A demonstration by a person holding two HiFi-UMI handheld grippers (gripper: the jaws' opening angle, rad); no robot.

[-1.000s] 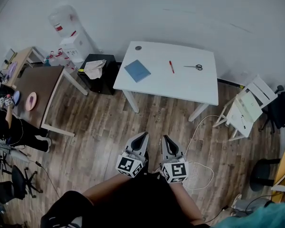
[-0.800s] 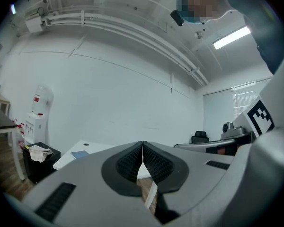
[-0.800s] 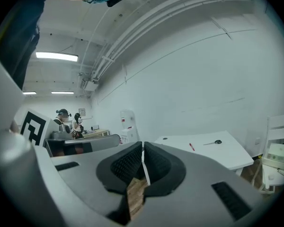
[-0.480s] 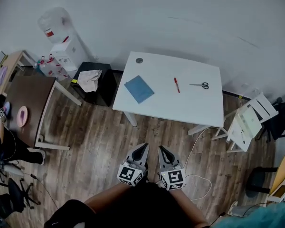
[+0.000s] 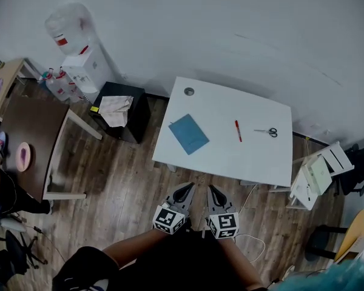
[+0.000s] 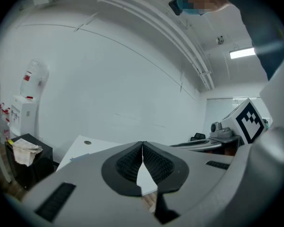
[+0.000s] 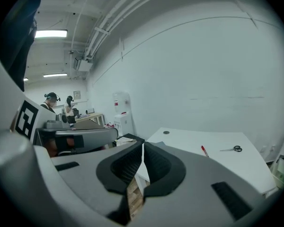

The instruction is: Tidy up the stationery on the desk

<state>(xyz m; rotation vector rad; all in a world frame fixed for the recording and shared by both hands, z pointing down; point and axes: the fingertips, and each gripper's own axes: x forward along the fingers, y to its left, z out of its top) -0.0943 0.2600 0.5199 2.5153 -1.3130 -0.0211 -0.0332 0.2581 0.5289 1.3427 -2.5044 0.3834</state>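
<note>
**Operator:** Where do the items lie, and in what state are the tongs?

**Technician:** The white tabletop (image 5: 255,162) occupies the centre-right of the head view, against the wall. The left tongs (image 5: 186,190) and right tongs (image 5: 214,191) sit at lower centre, short of its near edge. Both pairs are closed together with nothing between the pads.

**Operator:** How will each item handle?

**Technician:**
- **Blue notebook (image 5: 188,134), left half of the tabletop.** Judged light, flat and somewhat flexible. It lies flush, so take it at an edge or corner, probably after sliding it to overhang. It is a plain blue rectangle, set askew.
- **Scissors (image 5: 266,132), right half.** Judged rigid and slippery along the blades, so grip near the pivot. The dark handles point right and the blades left.
- **Red pen (image 5: 238,130), between the two.** Judged light, stiff and prone to rolling, so clamp across mid-barrel. It is slim and lies nearly front to back.
</note>
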